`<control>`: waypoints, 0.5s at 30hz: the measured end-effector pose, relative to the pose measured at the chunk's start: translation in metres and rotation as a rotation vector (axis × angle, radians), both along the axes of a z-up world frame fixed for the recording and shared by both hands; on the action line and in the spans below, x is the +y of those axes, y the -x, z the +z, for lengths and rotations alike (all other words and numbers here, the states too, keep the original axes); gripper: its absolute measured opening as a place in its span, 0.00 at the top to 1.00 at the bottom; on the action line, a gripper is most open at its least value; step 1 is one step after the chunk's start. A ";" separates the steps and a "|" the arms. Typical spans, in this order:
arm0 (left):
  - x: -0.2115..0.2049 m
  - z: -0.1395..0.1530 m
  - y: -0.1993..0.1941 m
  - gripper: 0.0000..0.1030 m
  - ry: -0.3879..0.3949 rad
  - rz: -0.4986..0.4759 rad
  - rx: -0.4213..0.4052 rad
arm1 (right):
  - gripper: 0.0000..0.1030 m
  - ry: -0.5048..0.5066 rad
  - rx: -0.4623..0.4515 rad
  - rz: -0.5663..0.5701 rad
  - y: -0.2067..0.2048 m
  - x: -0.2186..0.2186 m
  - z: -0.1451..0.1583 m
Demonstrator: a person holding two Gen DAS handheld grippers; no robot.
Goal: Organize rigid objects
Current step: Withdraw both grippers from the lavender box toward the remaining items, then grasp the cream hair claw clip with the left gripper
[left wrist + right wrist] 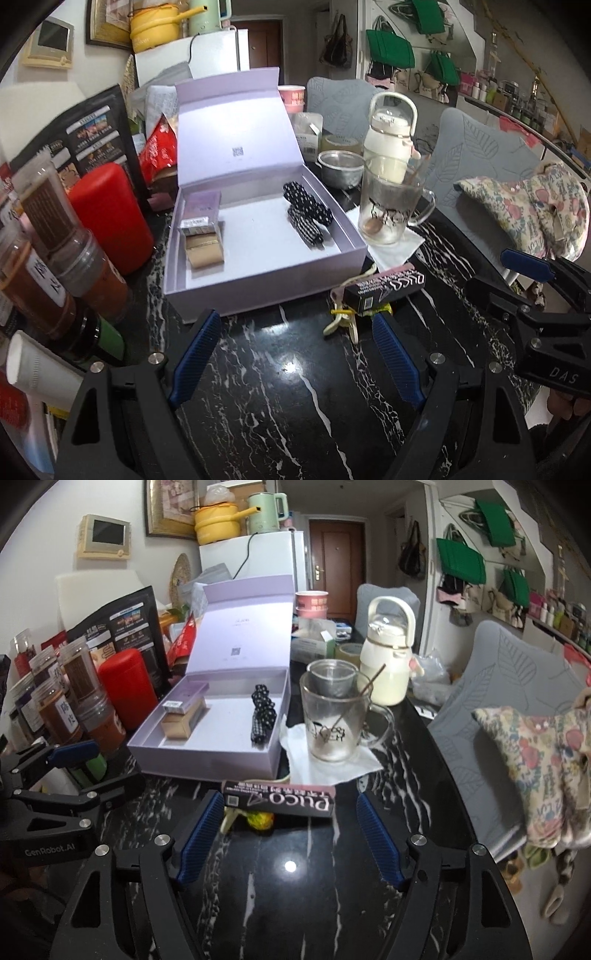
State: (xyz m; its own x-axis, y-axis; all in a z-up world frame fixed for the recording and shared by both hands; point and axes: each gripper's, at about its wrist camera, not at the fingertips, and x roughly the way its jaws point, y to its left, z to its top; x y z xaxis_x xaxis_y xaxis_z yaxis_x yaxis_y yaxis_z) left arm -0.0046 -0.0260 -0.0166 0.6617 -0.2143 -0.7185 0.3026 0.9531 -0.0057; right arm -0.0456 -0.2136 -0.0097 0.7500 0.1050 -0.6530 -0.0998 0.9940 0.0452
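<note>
Both grippers, left (295, 354) and right (290, 836), stand wide, empty. Slim black-and-pink cardboard carton (279, 800): judged light, stiff, crushable; grip gently across its narrow sides, mid-length.

Both cams sit right behind their gripper, tilted down over the black marble counter (295, 387). The left gripper (295, 354) faces the open lilac box (258, 288) just ahead. The right gripper (290, 834) sits close behind the black carton (280, 801), maybe slightly lower. Both share box, carton and glass mug (332, 720).
</note>
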 end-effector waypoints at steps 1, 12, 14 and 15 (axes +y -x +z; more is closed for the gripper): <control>-0.001 -0.004 -0.001 0.18 0.005 -0.005 0.010 | 0.27 -0.002 0.004 0.000 -0.001 0.000 -0.002; -0.015 -0.045 -0.017 0.18 0.007 -0.071 0.071 | 0.27 -0.037 0.077 -0.008 -0.020 -0.012 -0.035; -0.018 -0.052 -0.022 0.18 0.004 -0.080 0.089 | 0.27 -0.040 0.087 -0.010 -0.023 -0.015 -0.039; -0.020 -0.055 -0.024 0.18 0.001 -0.084 0.096 | 0.27 -0.044 0.093 -0.011 -0.026 -0.017 -0.041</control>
